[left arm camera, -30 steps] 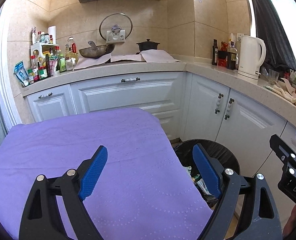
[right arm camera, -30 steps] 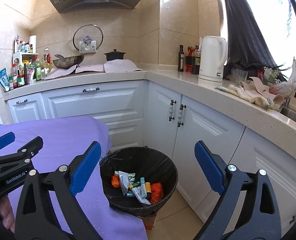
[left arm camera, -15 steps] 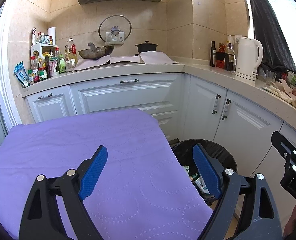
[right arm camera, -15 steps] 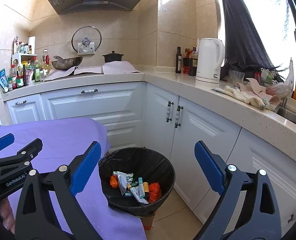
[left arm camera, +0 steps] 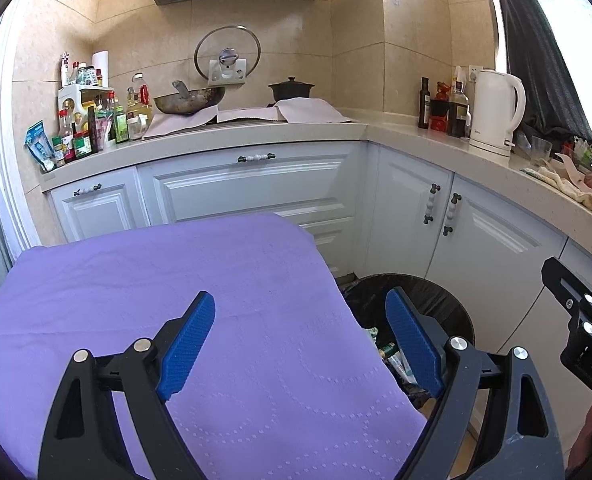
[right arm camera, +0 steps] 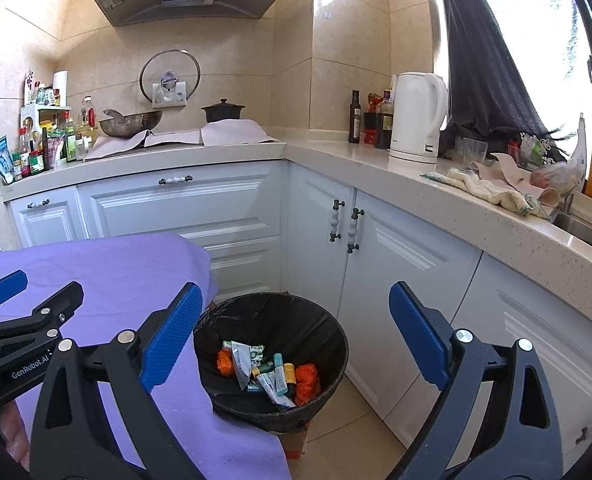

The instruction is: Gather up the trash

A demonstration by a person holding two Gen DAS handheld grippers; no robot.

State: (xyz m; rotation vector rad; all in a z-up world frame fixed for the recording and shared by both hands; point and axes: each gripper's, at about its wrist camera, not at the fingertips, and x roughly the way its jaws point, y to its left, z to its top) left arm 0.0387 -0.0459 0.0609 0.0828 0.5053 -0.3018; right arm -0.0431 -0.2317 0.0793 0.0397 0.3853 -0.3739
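Observation:
A black-lined trash bin (right arm camera: 328, 332) stands on the floor beside the purple-covered table (right arm camera: 108, 268). It holds several wrappers, tubes and orange scraps (right arm camera: 272, 376). My right gripper (right arm camera: 296, 344) is open and empty, held above the bin. My left gripper (left arm camera: 300, 348) is open and empty over the table's purple cloth (left arm camera: 168, 280), near its right edge. The bin also shows in the left wrist view (left arm camera: 428, 292), partly hidden by the table. No trash shows on the cloth.
White cabinets (right arm camera: 396, 264) and an L-shaped counter (right arm camera: 496, 216) wrap around the bin. On the counter are a white kettle (right arm camera: 416, 120), bottles (right arm camera: 356, 116), a wok (right arm camera: 130, 122), a black pot (right arm camera: 222, 110) and a rag (right arm camera: 492, 192).
Both grippers have drifted slightly, so the kitchen sits a little lower and further left in view. Both stay open and empty. The bin's contents have not changed.

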